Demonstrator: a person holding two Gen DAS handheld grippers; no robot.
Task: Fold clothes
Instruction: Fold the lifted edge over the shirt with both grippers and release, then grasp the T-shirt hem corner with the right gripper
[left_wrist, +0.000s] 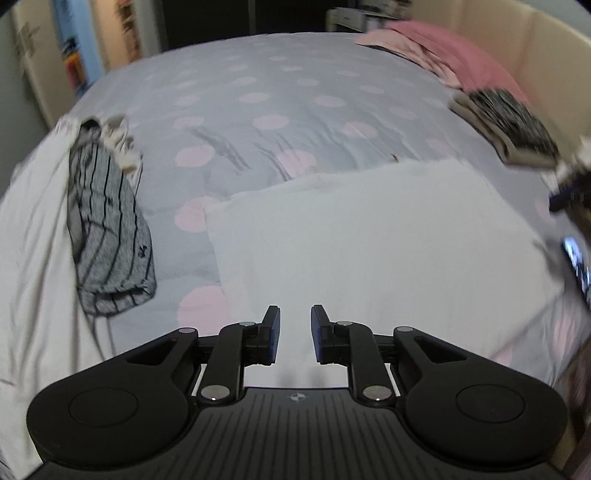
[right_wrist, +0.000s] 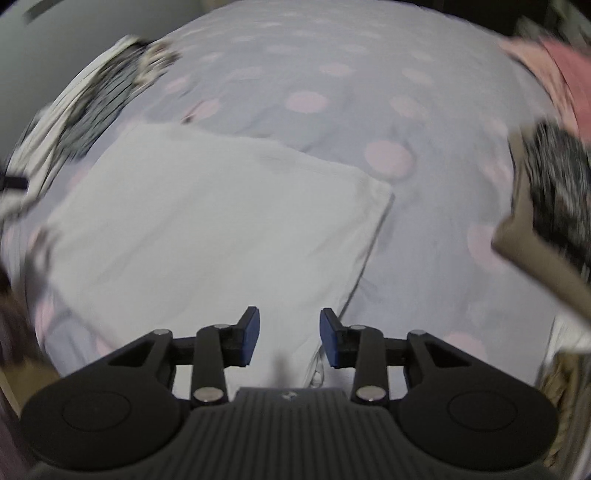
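A white garment (left_wrist: 373, 240) lies folded into a flat rectangle on the grey bedspread with pink dots (left_wrist: 266, 92). It also shows in the right wrist view (right_wrist: 207, 221). My left gripper (left_wrist: 295, 334) is open and empty, just above the garment's near edge. My right gripper (right_wrist: 290, 338) is open and empty, above the garment's near right corner. A grey striped garment (left_wrist: 107, 221) lies crumpled on a white cloth (left_wrist: 33, 251) at the left; it appears blurred in the right wrist view (right_wrist: 99, 99).
A stack of folded clothes (left_wrist: 506, 125), beige under dark patterned, sits at the right; it also shows in the right wrist view (right_wrist: 546, 206). Pink clothes (left_wrist: 436, 48) lie at the far right by a beige headboard (left_wrist: 535, 48). Shelves stand beyond the bed's left side.
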